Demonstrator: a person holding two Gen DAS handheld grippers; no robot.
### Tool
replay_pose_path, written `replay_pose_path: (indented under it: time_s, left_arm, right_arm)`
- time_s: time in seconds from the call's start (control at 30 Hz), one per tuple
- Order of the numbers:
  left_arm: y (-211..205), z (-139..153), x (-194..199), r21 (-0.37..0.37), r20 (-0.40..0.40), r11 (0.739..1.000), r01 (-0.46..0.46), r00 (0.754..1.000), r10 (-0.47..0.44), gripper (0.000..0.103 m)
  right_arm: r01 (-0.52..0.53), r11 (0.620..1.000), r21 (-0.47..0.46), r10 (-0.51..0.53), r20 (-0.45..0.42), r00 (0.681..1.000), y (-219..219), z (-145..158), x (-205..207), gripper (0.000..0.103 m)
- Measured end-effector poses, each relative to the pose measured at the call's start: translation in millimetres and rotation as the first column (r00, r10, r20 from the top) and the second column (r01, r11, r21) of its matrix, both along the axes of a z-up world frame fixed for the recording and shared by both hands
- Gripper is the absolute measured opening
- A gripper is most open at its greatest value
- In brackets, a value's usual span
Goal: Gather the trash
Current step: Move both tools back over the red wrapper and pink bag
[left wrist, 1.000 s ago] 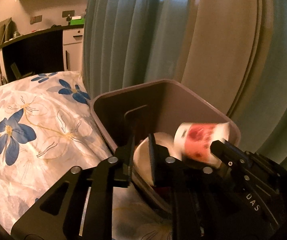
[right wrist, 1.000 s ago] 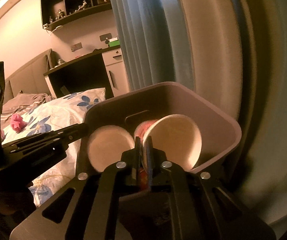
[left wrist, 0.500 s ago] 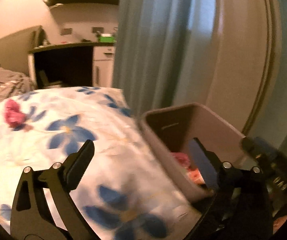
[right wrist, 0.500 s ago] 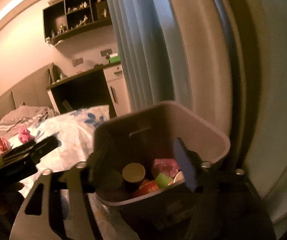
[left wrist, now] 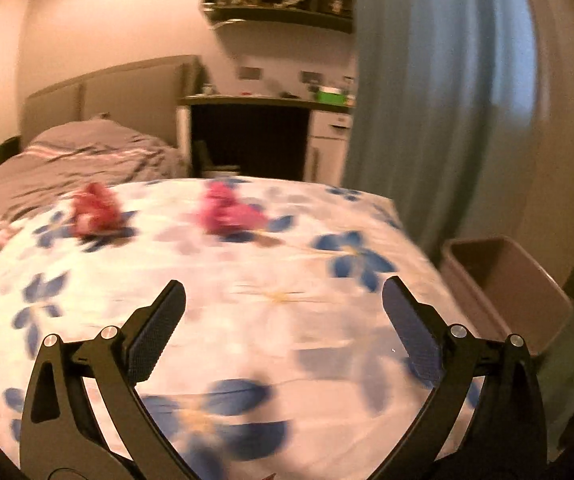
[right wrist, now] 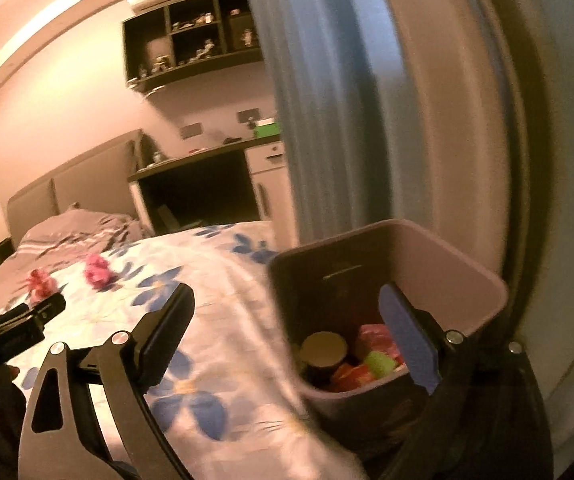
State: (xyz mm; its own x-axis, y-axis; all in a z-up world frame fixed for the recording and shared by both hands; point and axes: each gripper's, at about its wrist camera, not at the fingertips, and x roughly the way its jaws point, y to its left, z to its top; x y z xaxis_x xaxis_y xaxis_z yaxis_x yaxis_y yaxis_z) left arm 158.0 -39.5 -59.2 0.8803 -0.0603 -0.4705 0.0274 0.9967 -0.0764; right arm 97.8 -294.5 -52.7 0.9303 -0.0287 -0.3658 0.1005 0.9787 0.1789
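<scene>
A grey-brown trash bin (right wrist: 483, 280) stands beside the bed and holds paper cups (right wrist: 323, 350) and coloured wrappers. It also shows in the left wrist view (left wrist: 535, 276) at the right. Two crumpled pink pieces of trash (left wrist: 95, 210) (left wrist: 225, 214) lie on the floral bedspread (left wrist: 247, 300), far ahead of my left gripper (left wrist: 283, 312), which is open and empty above the bed. They show in the right wrist view (right wrist: 39, 282) (right wrist: 98, 270) too. My right gripper (right wrist: 287, 320) is open and empty, its right finger over the bin.
A blue curtain (left wrist: 427, 100) hangs behind the bin. A dark desk (left wrist: 247, 136) with a white drawer unit (left wrist: 329, 148) stands past the bed. A grey striped blanket (left wrist: 67, 156) covers the bed's far end. Wall shelves (right wrist: 191, 48) hang above.
Both grippers opened and dropped their paper cups into the bin. Both then pulled back and swung left, so the bed and the pink trash came into view.
</scene>
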Motion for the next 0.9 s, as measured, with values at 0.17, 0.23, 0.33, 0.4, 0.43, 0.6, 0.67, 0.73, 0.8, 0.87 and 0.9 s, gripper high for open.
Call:
replay_pose_path:
  time_s: [0.17, 0.23, 0.33, 0.4, 0.43, 0.6, 0.67, 0.73, 0.8, 0.87, 0.9]
  left_arm:
    - [55.9, 3.6, -11.8, -0.01, 0.003, 0.991, -0.13, 0.992, 0.13, 0.097]
    - [70.4, 4.9, -15.0, -0.011, 0.002, 0.987, -0.16, 0.987, 0.16, 0.097]
    - [90.8, 5.0, -19.7, -0.012, 0.003, 0.981, -0.196, 0.981, 0.196, 0.097]
    - [100.8, 5.3, -22.3, -0.009, 0.005, 0.976, -0.218, 0.976, 0.218, 0.097]
    - [106.3, 5.0, -23.1, -0.01, 0.005, 0.974, -0.227, 0.974, 0.227, 0.097]
    - [129.0, 3.3, -22.2, -0.015, 0.0, 0.965, -0.261, 0.965, 0.261, 0.097]
    - [137.2, 2.3, -20.3, -0.014, -0.003, 0.962, -0.272, 0.962, 0.272, 0.097]
    - [144.1, 2.4, -18.1, -0.011, -0.002, 0.96, -0.279, 0.96, 0.279, 0.097]
    - [153.0, 2.6, -13.5, -0.003, 0.001, 0.956, -0.293, 0.956, 0.293, 0.097]
    - [161.7, 3.6, -8.1, 0.01, 0.009, 0.951, -0.309, 0.951, 0.309, 0.097]
    - [166.8, 4.6, -4.9, 0.016, 0.012, 0.947, -0.321, 0.947, 0.321, 0.097]
  right_arm:
    - [-0.071, 0.997, -0.016, 0.071, 0.003, 0.997, 40.3, 3.3, 6.1, 0.09]
    - [-0.093, 0.996, -0.019, 0.093, 0.001, 0.996, 54.8, 2.8, 8.1, 0.09]
    - [-0.122, 0.993, -0.011, 0.122, -0.004, 0.993, 75.7, 2.6, 12.7, 0.091]
    - [-0.141, 0.99, -0.016, 0.14, -0.009, 0.99, 89.7, 2.1, 16.9, 0.091]
    - [-0.149, 0.989, -0.019, 0.149, -0.011, 0.989, 95.4, 2.0, 17.9, 0.091]
    - [-0.195, 0.98, -0.029, 0.194, -0.024, 0.981, 123.8, 0.3, 31.6, 0.09]
    - [-0.219, 0.975, -0.031, 0.218, -0.028, 0.976, 137.8, -0.8, 39.5, 0.09]
    - [-0.241, 0.97, -0.036, 0.24, -0.03, 0.97, 151.7, -1.2, 49.6, 0.09]
    - [-0.259, 0.965, -0.041, 0.258, -0.03, 0.966, 166.2, -2.2, 62.1, 0.09]
    - [-0.268, 0.962, -0.047, 0.266, -0.036, 0.963, 176.7, -3.4, 75.1, 0.09]
    - [-0.276, 0.96, -0.046, 0.275, -0.038, 0.961, 183.3, -3.8, 83.4, 0.09]
